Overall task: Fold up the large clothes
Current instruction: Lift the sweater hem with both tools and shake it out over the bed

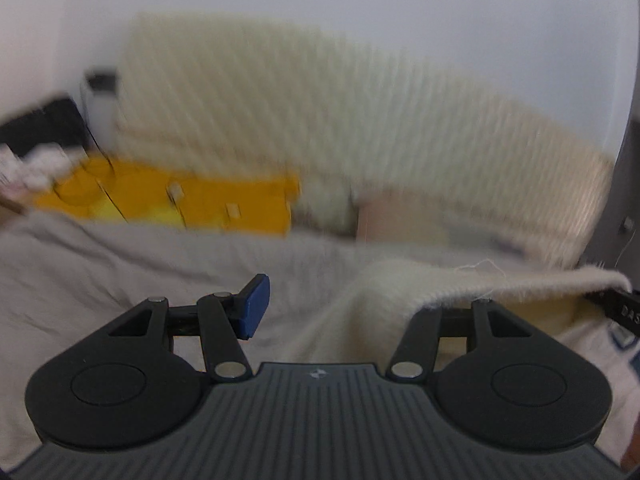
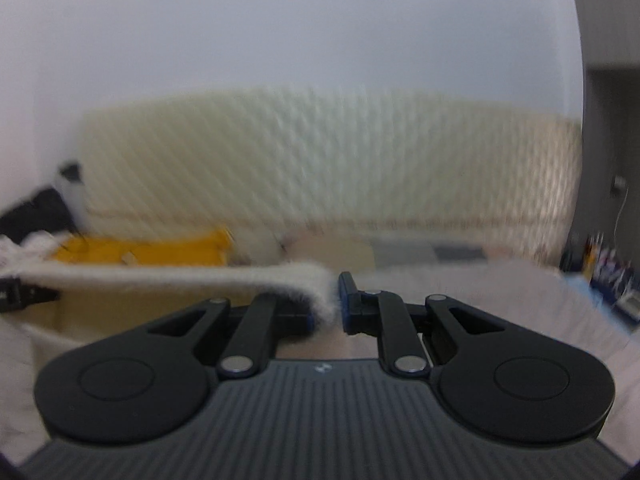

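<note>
A fluffy cream knit garment (image 1: 460, 280) is lifted over the bed. In the left wrist view my left gripper (image 1: 352, 304) stands wide open; its blue left pad (image 1: 254, 308) is bare, and the garment's edge drapes over the right finger, hiding its tip. In the right wrist view my right gripper (image 2: 330, 306) is shut on the garment's edge (image 2: 200, 276), which stretches taut to the left towards the other gripper (image 2: 24, 296). Both views are blurred by motion.
A grey bedsheet (image 1: 120, 264) covers the bed. A yellow cloth (image 1: 180, 200) lies at the back left and a ribbed cream headboard (image 1: 300, 112) stands behind. Dark items (image 1: 40, 124) sit at far left. Small objects (image 2: 608, 268) stand at the right.
</note>
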The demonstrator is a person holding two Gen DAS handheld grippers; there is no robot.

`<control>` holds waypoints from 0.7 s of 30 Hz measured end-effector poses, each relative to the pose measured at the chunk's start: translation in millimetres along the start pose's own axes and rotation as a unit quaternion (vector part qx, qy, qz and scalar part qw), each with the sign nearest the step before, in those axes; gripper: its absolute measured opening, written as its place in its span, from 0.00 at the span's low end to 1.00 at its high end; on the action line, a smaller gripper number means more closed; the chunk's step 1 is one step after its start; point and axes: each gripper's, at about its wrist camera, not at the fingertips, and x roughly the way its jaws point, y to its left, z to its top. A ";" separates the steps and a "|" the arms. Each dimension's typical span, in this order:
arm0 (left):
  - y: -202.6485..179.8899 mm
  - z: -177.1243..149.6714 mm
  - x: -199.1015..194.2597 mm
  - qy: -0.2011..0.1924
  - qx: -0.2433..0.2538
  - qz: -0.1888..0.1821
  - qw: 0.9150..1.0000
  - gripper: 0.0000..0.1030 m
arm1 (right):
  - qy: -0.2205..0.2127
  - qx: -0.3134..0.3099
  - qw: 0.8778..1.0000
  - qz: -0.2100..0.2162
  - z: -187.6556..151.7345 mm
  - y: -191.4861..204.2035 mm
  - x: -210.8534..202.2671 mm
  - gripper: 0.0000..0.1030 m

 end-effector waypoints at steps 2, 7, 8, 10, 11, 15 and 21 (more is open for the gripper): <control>6.8 -23.4 60.9 0.030 0.002 0.000 1.000 0.60 | 0.018 0.001 1.000 -0.002 -31.8 6.1 35.8 0.14; 35.6 -62.5 176.4 0.083 -0.003 0.002 0.997 0.62 | 0.073 0.009 0.997 -0.004 -104.6 3.5 114.9 0.14; 42.9 -65.4 196.5 0.095 -0.005 0.001 0.995 0.62 | 0.081 0.007 0.997 -0.005 -114.0 3.3 125.6 0.14; 49.6 -75.7 226.9 0.123 -0.006 -0.001 0.992 0.62 | 0.099 0.003 0.995 -0.004 -131.0 6.8 139.1 0.14; 51.3 -80.2 237.9 0.134 -0.004 -0.002 0.991 0.62 | 0.109 0.003 0.994 -0.003 -137.4 6.1 145.8 0.14; 56.9 -91.8 276.6 0.176 0.008 -0.002 0.984 0.63 | 0.143 -0.001 0.990 0.003 -151.7 4.1 166.9 0.15; 46.4 -87.7 266.4 0.206 0.029 -0.017 0.978 0.63 | 0.174 -0.001 0.985 0.016 -150.6 3.4 177.4 0.19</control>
